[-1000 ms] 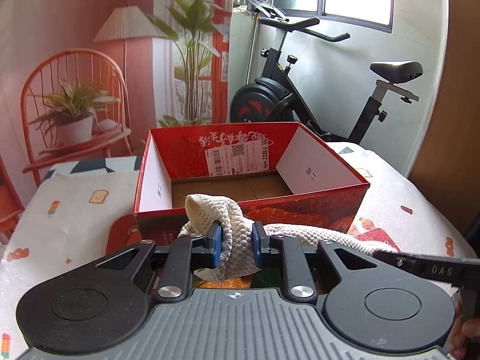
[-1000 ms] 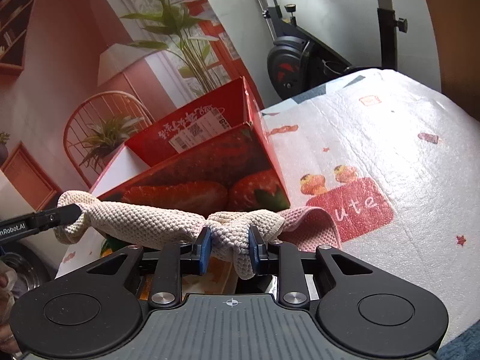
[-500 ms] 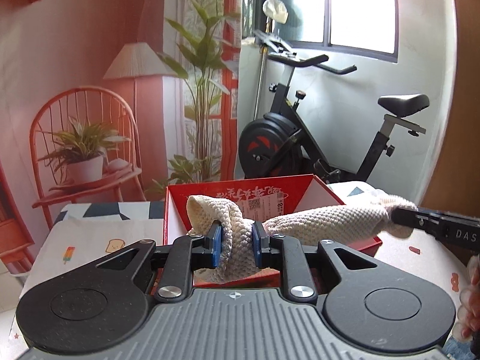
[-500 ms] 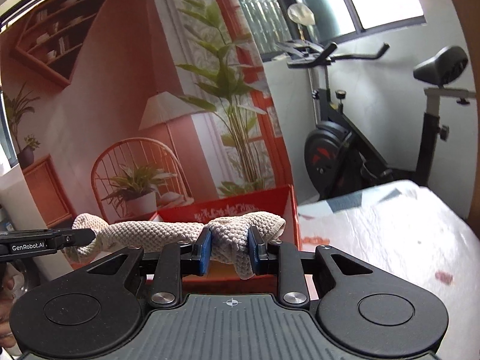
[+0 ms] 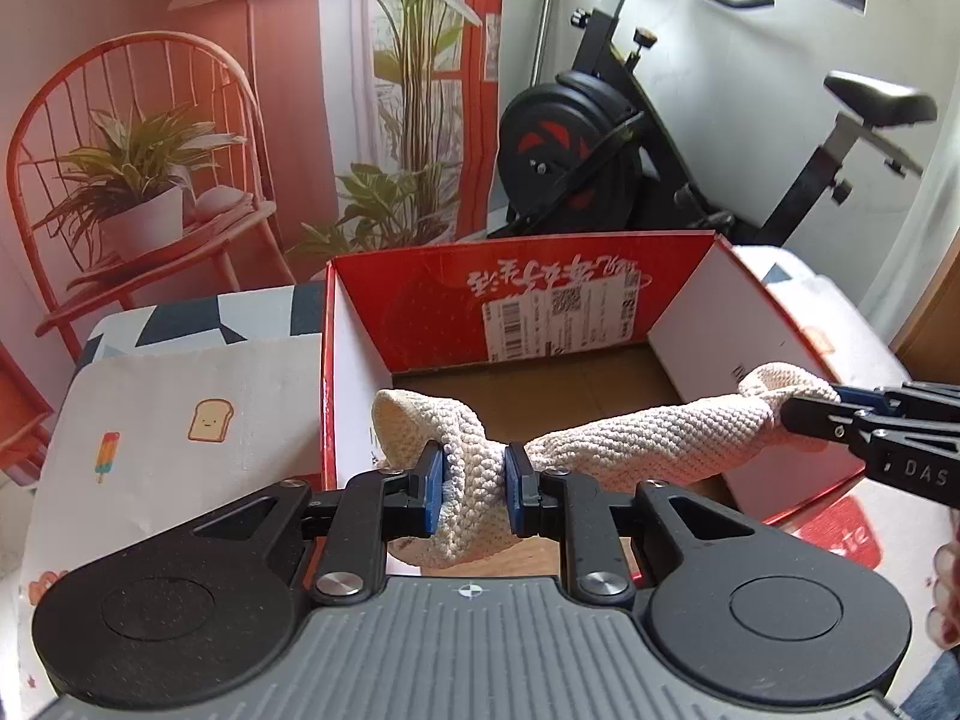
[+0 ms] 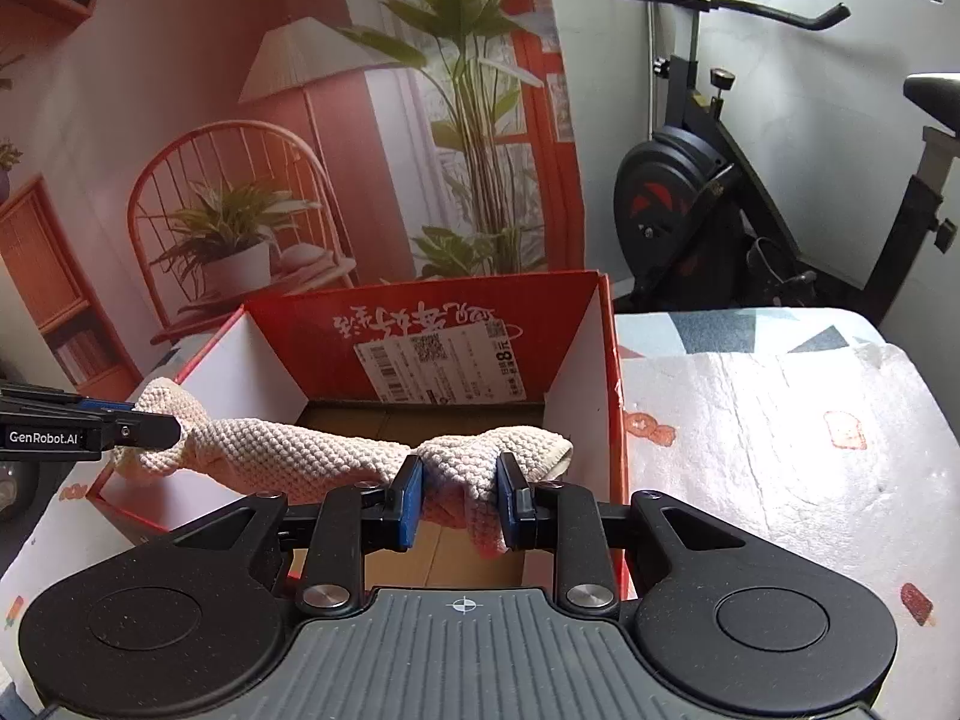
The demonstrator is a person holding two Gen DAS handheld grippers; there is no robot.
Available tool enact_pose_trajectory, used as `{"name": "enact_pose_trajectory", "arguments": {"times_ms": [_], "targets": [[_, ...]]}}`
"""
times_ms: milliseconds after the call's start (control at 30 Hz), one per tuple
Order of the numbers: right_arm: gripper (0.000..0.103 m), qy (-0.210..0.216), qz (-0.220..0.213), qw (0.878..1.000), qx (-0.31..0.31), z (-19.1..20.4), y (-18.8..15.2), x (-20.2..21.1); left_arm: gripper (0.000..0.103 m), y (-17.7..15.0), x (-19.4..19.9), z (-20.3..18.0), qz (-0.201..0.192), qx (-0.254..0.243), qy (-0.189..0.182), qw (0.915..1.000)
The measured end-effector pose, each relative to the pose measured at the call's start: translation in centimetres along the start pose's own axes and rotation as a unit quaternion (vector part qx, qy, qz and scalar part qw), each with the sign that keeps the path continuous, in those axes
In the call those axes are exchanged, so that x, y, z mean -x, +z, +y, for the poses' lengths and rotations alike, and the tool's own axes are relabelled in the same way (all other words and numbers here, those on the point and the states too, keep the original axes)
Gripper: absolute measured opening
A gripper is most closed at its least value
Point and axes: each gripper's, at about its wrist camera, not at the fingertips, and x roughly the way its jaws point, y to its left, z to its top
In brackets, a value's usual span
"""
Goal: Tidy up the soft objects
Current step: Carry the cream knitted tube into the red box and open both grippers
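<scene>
While my left gripper [image 5: 474, 489] and right gripper [image 6: 461, 501] pinch the cream knit cloth [image 5: 630, 450] taut over the red cardboard box [image 5: 420, 300] at frame centre, lowering and release come next.

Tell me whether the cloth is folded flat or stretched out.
Stretched out: the knitted cloth hangs bunched like a rope between the left tongs and right tongs, above the open red box.

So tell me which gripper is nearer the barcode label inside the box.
Neither clearly: left gripper and right gripper hold the towel ends at the box's near side.
</scene>
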Motion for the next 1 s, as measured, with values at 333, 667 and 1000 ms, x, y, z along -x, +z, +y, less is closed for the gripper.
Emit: {"name": "enact_pose_trajectory", "arguments": {"times_ms": [333, 667, 1000], "targets": [[0.024, -0.003, 0.027, 1.000, -0.001, -0.3, -1.1, -1.7, 0.026, -1.0, -1.5, 0.2, 0.020, -0.002, -0.009, 0.9998], [0.035, -0.007, 0.032, 0.999, 0.014, 0.2, -1.3, -1.4, 0.056, -1.5, -0.6, -0.2, 0.009, -0.005, -0.017, 0.9998], [0.036, -0.002, -0.009, 1.000, 0.017, 0.8, -1.2, 2.0, 0.060, -2.1, 2.8, -0.6, -0.033, 0.002, -0.024, 0.9992]]}}
